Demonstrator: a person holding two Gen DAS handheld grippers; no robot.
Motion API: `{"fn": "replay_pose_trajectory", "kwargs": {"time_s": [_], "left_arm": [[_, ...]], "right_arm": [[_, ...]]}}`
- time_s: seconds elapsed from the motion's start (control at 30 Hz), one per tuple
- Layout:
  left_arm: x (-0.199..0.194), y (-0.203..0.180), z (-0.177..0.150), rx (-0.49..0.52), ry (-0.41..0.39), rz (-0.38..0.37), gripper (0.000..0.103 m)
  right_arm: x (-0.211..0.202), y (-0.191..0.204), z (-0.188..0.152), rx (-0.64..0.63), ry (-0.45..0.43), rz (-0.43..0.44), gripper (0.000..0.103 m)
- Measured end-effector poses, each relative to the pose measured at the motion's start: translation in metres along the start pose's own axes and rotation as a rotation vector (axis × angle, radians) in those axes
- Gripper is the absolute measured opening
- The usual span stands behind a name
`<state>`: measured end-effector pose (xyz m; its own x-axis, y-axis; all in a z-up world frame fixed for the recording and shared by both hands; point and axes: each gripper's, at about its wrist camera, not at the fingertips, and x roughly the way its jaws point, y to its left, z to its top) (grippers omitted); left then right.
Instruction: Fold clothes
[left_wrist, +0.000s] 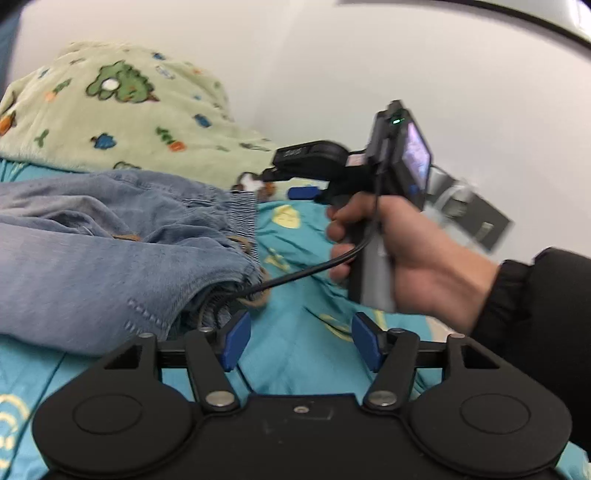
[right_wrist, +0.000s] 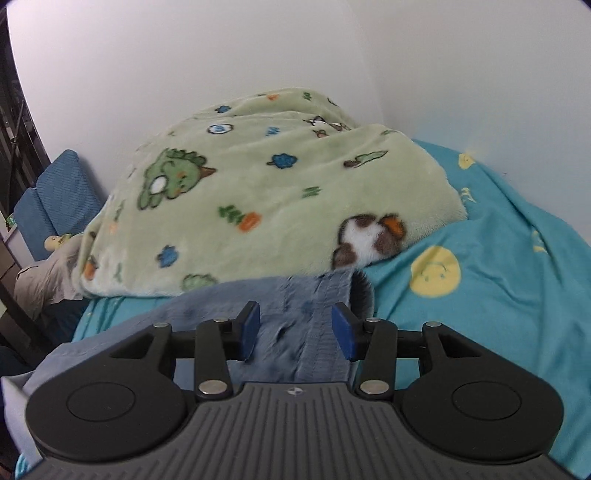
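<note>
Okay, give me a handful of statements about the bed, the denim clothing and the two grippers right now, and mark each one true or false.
1. The denim garment lies on a teal bedsheet printed with yellow smiley faces. True.
2. The left gripper is clamped on the denim. False: its blue pads stand apart with only bedsheet between them, the denim just beside its left pad.
3. A green fleece blanket with cartoon animals is heaped behind the denim. True.
4. The right gripper is shut tight. False: its pads are apart, with denim in view between them but not pinched.
5. The hand holding the right gripper's handle wears a white sleeve. False: the sleeve is black.
</note>
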<state>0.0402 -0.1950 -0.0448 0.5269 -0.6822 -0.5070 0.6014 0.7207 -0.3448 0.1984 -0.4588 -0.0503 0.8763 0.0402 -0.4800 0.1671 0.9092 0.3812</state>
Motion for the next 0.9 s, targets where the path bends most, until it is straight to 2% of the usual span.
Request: {"fn": "replay_pose_trajectory", "kwargs": {"time_s": [0.2,0.27,0.4,0.57,0.67,0.8,0.9], "left_arm": [[-0.075,-0.009,-0.013,0.051,-0.034,-0.023,0.058],[-0.097,-0.008,-0.016,0.056,-0.038,-0.037,0.058],[-0.136,-0.005,-0.023,0.084,-0.064,-0.062,0.061],[-0.171,-0.001,-0.028,0.093,-0.098,-0.075,0.063],[-0.177,0.006,-0.022,0.076,-0.136,-0.053,0.064],[-0.163,0.022,0.002,0.032,-0.168,-0.009,0.065],[-0.145,0.045,0.024,-0.022,-0.190,0.027,0.065]], "right_arm": [[-0.052,0.032,-0.043,0.072,-0.024,-0.016,0.047],[-0.063,0.039,-0.058,0.112,-0.005,-0.011,0.047],[-0.078,0.059,-0.068,0.112,0.000,-0.045,0.049],[-0.072,0.057,-0.086,0.176,0.018,-0.060,0.051],[-0.061,0.045,-0.100,0.244,0.050,-0.068,0.051],[-0.051,0.034,-0.116,0.325,0.109,-0.037,0.052],[-0.036,0.041,-0.126,0.252,0.205,-0.034,0.049]]}}
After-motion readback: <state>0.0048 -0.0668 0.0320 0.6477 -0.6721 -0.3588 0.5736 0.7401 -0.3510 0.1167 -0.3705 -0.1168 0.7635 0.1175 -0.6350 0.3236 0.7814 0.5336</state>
